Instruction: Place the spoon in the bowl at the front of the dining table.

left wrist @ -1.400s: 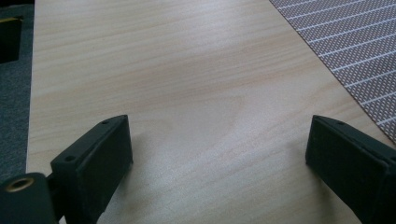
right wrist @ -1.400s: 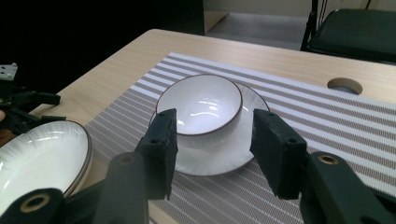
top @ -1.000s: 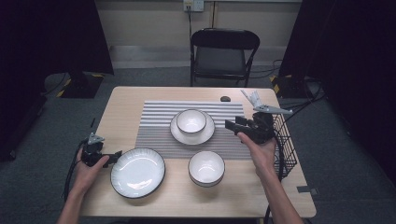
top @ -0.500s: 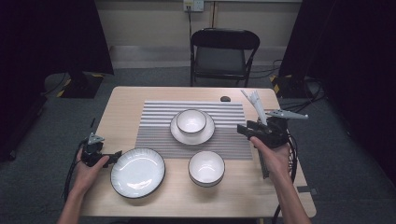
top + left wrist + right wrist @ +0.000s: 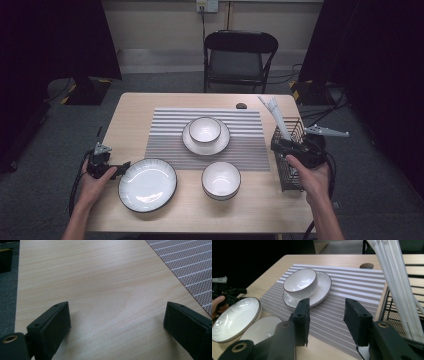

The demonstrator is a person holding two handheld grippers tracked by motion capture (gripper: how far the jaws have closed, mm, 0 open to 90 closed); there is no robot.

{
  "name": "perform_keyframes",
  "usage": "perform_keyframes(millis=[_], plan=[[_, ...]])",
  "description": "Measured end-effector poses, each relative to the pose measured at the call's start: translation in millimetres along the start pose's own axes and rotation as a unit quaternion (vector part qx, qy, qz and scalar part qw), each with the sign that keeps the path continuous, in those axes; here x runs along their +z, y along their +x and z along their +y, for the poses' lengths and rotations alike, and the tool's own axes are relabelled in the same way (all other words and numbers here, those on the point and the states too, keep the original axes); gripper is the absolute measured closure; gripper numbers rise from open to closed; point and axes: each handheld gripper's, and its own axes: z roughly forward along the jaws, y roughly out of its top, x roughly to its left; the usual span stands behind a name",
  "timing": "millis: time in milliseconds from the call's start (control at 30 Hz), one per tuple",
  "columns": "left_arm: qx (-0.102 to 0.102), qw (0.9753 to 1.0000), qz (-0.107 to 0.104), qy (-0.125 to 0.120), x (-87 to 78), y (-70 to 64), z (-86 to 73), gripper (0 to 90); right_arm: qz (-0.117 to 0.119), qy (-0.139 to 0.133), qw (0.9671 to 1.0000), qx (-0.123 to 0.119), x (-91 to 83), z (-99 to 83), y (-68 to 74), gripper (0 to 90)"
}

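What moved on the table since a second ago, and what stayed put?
The right gripper pulled back from beside the stacked bowl, out to the wire basket at the table's right edge. Its fingers are open and hold nothing. The left gripper stayed by the big plate. The front bowl and striped mat did not move.

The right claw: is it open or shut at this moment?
Open. In the right gripper view the right claw shows a clear gap between its two black jaws, with only the striped mat visible between them.
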Motion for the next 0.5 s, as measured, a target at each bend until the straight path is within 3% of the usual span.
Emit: perform_keyframes(millis=[100,200,267,500], plan=[[0.000,1.0000,0.000,0.000,0.0,-0.1,0.0,6.9,-0.003,0.006,1.0000,0.002,-3.8,-3.5,-4.0,55.9],[0.000,1.0000,0.000,0.000,0.0,-0.1,0.0,6.9,0.010,0.013,0.9998,0.014,-8.8,-5.3,-9.0,55.8],[0.000,1.0000,0.000,0.000,0.0,-0.1,0.0,6.9,-0.003,0.012,0.9999,0.008,-12.3,-8.2,-9.2,55.5],[0.000,1.0000,0.000,0.000,-0.1,0.0,0.0,6.9,-0.010,0.026,0.9995,0.013,-16.7,-17.0,-14.3,53.0]])
